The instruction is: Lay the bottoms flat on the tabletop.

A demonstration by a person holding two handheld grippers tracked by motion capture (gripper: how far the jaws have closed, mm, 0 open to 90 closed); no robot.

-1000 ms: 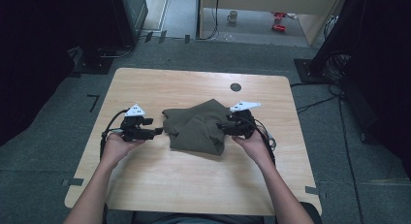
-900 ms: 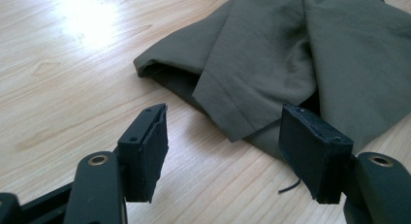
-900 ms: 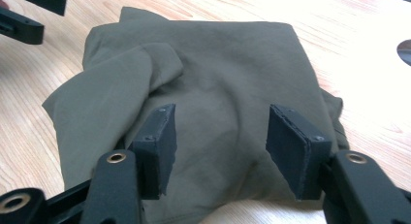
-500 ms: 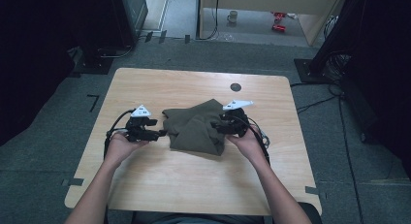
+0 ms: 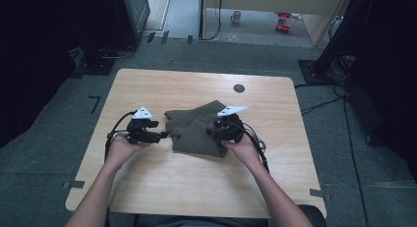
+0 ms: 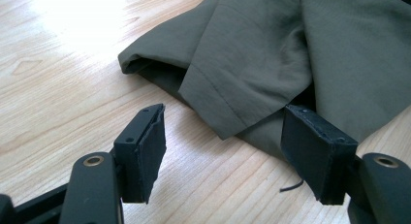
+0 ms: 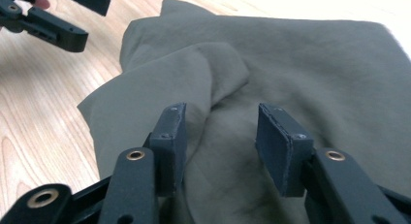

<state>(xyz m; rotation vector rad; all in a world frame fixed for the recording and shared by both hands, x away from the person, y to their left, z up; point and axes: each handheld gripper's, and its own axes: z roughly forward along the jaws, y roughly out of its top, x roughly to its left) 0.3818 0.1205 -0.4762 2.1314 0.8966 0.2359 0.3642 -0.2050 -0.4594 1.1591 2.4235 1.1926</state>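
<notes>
An olive-green cloth (image 5: 194, 128), loosely folded, lies in the middle of the wooden table (image 5: 196, 183). My left gripper (image 5: 164, 135) rests at the cloth's left edge. In the left gripper view its jaws (image 6: 225, 132) stand wide open, with a hemmed corner of the cloth (image 6: 300, 49) between them. My right gripper (image 5: 211, 132) is over the right part of the cloth. Its jaws (image 7: 220, 132) have just been closing. A raised fold of the cloth (image 7: 315, 64) lies between them, and the pads stand apart from it.
A small black round mark (image 5: 239, 88) sits near the table's far edge. Cables trail off the table to the right of my right hand (image 5: 255, 143). Dark equipment stands on the floor at the left, and a mug (image 5: 236, 15) is on the floor far behind.
My right gripper has slid left, further onto the cloth, and its jaws have narrowed. The left gripper has stayed at the cloth's left edge.
</notes>
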